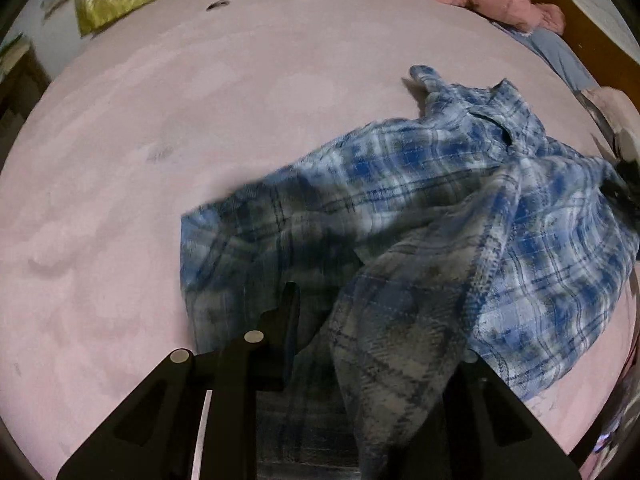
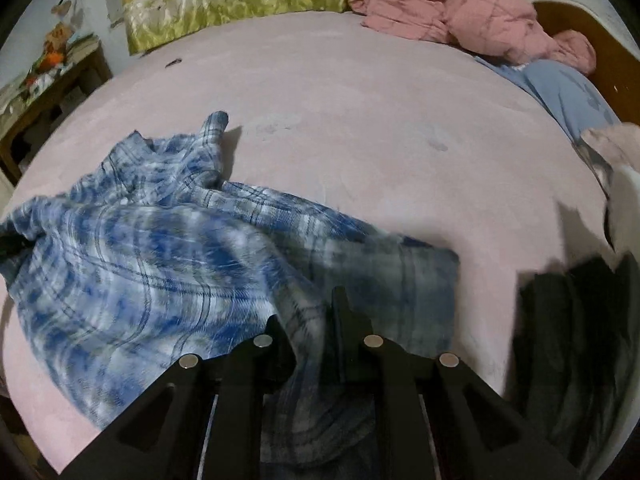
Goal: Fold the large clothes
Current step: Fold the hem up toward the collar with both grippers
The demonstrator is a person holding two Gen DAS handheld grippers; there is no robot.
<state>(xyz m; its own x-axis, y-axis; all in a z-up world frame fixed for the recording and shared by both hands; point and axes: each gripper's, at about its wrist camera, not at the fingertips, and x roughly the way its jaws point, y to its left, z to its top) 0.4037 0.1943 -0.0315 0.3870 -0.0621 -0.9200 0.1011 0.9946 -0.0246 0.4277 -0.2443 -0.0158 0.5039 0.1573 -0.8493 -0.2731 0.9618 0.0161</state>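
Cloth from the plaid shirt is draped over the left tool, whose grip cannot be told. Right tool is seen narrowly clamped on shirt fabric. Shirt lies crumpled on the bed; folding is judged barely begun.

Both cameras are sitting on the hand-held grippers, looking forward and steeply down along the fingers. The left wrist view is looking over the left gripper onto the pink bed, with the plaid shirt spreading ahead and to its right. The right wrist view is looking over the right gripper, close above the same shirt, which is lying ahead and to its left. Both views are sharing the shirt, the green pillow and the pink quilt at the far edge.
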